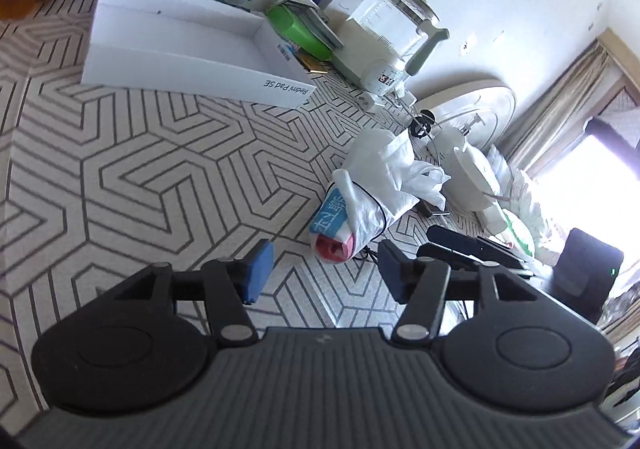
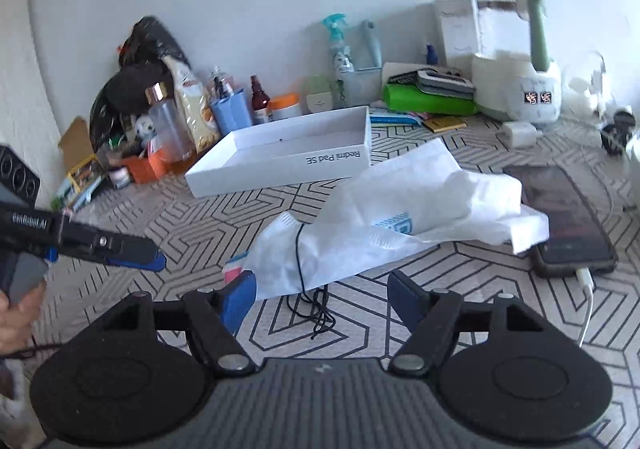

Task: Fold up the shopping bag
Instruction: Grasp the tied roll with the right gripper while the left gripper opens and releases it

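My left tongs stood open with nothing between the blue pads, and so did my right tongs; neither one touched the bag. The bag lay bunched lengthwise on the patterned tabletop, a thin black cord cinched round its nearer end, the loose tail of that cord curled on the tabletop just below it. From the right tongs the bag sat at about twelve o'clock, close ahead; its far corner rested on a dark phone at two o'clock, which I judged was only where the loose end happened to fall. From the left tongs the bag lay at one o'clock, just beyond the pads. In the right view the left tongs hung at nine o'clock, clear of the bag, held by my hand. A white box sat behind the bag at eleven o'clock, well apart from it. I judged both tongs were held wide and off the bundle because the cord, not a grip, was keeping the bag gathered, so the fold looked close to finished.
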